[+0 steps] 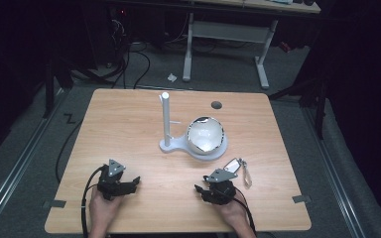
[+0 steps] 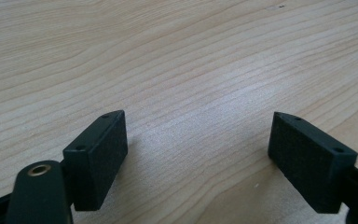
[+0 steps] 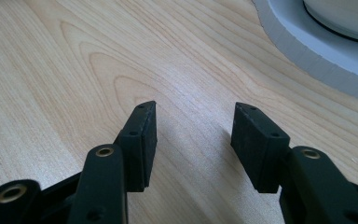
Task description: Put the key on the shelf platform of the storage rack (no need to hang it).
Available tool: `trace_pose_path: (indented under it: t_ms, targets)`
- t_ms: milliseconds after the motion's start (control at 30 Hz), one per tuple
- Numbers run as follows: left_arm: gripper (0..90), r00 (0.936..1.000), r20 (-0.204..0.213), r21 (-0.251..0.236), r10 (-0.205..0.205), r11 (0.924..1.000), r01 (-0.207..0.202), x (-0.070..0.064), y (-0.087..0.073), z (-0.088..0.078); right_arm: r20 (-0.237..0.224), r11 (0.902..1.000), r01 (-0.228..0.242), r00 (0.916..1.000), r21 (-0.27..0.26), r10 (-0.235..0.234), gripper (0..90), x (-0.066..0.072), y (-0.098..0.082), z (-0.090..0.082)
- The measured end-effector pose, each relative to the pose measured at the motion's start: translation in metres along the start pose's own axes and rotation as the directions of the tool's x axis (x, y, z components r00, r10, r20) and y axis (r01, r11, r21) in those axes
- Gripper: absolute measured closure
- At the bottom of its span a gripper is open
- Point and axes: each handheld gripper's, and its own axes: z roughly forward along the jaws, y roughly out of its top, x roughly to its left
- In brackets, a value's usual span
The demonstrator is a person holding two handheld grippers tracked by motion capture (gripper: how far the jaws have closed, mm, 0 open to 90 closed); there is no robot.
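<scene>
A white stand (image 1: 191,147) with an upright post (image 1: 165,119) holds a bowl (image 1: 206,135) at the centre of the table (image 1: 129,129). Just nearer lies what may be a keyring (image 1: 239,166). Nearer still, the left gripper (image 1: 135,182) and right gripper (image 1: 201,189) rest, jaws apart and empty.

Table (image 1: 129,129): light wood-grain top, smooth, satin sheen under the lamp, fine streaked grain plain in both gripper views. White stand (image 1: 167,141): matt plastic look, post and flat base alike; base edge faintly ribbed in right gripper view. Bowl (image 1: 206,135) on the base: glossy, white inside, bright reflections at the rim. Keyring item (image 1: 234,165) beside it: shiny, metallic glint; material uncertain. Left gripper (image 2: 198,154) and right gripper (image 3: 193,140): matt black plastic, pads (image 3: 256,140) finely textured, brass-coloured inserts in screw holes. Grey plates on top: dull, flat finish.
</scene>
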Motion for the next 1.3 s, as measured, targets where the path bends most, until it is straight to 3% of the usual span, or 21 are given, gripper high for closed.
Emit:
trace_pose_path:
  t_ms: [1300]
  targets:
    - [20.1, 1.0000, 0.001, 0.000, 0.000, 1.0000, 0.000, 0.0002, 0.0001, 0.0000, -0.003, 1.0000, -0.007, 1.0000, -0.003, 0.007, 51.3, -0.0008, 0.0000, 0.0000]
